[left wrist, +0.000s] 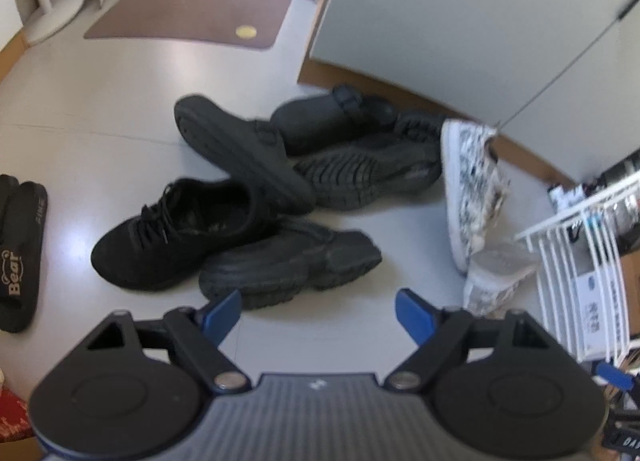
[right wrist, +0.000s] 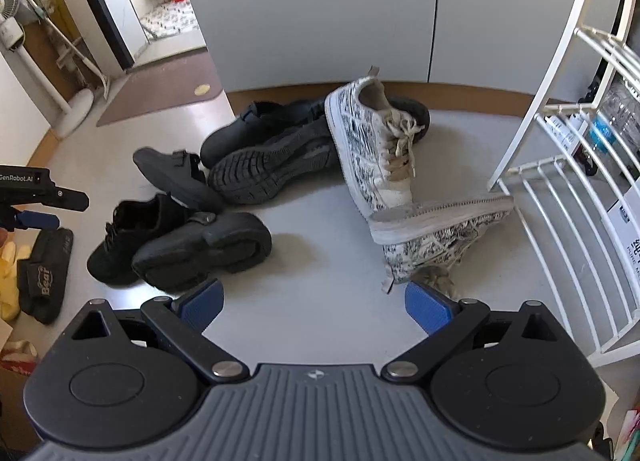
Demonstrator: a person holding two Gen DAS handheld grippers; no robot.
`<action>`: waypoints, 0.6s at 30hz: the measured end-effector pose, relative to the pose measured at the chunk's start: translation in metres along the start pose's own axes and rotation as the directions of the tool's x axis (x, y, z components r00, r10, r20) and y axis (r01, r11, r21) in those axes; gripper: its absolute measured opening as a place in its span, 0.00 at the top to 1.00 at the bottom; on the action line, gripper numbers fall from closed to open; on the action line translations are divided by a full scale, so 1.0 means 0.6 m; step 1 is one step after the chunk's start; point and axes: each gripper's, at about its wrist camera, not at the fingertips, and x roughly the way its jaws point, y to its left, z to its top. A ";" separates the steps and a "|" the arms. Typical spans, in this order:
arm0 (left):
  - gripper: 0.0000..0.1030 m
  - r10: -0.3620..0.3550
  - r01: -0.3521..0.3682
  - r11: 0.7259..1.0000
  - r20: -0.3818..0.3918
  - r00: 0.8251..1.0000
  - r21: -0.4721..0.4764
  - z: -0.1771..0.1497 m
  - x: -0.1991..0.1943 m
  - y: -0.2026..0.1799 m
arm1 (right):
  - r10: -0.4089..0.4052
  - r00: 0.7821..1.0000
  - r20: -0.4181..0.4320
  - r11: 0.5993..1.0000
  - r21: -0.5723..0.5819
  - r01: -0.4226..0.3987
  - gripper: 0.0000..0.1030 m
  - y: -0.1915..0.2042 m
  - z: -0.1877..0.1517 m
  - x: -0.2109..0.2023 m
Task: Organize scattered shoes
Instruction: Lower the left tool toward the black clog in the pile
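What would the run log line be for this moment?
left gripper: open, empty | right gripper: open, empty | black shoes: piled on floor | patterned white sneakers: tipped beside white rack

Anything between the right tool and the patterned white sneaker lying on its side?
No shoe in between: in the right wrist view only bare floor separates the open right tool from the tipped white sneaker.

Five black shoes (right wrist: 240,177) (one perhaps hidden), two patterned white sneakers (right wrist: 376,149), two black slides (right wrist: 46,277)

Pale floor (right wrist: 320,293) bears jumbled black shoes (right wrist: 200,245), patterned sneakers (right wrist: 372,153), slides (left wrist: 20,253).
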 end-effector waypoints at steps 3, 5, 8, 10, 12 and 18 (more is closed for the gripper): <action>0.16 0.006 -0.006 1.000 -0.008 1.000 0.018 0.003 0.014 0.000 | 0.009 1.000 0.022 1.000 0.000 -0.009 0.03 -0.003 0.002 -0.004; 0.16 0.009 -0.009 1.000 -0.010 1.000 0.024 0.008 0.022 0.001 | 0.018 1.000 0.021 1.000 0.010 -0.018 0.03 -0.006 0.003 -0.003; 0.16 0.006 -0.006 0.999 -0.003 1.000 0.046 0.023 0.040 -0.001 | 0.029 1.000 0.012 1.000 0.009 -0.029 0.03 -0.008 0.003 0.004; 0.15 0.015 -0.015 0.997 -0.010 1.000 0.072 0.029 0.053 -0.002 | 0.033 0.999 0.007 0.999 -0.009 -0.033 0.03 -0.007 0.002 0.012; 0.12 -0.023 0.024 0.999 -0.011 1.000 0.037 0.029 0.062 0.004 | 0.035 0.999 0.001 0.998 -0.057 -0.035 0.03 -0.001 0.006 0.033; 0.11 -0.037 0.037 0.998 -0.012 0.999 0.054 0.031 0.136 0.035 | 0.036 0.999 -0.016 0.991 -0.126 -0.037 0.03 0.016 0.003 0.087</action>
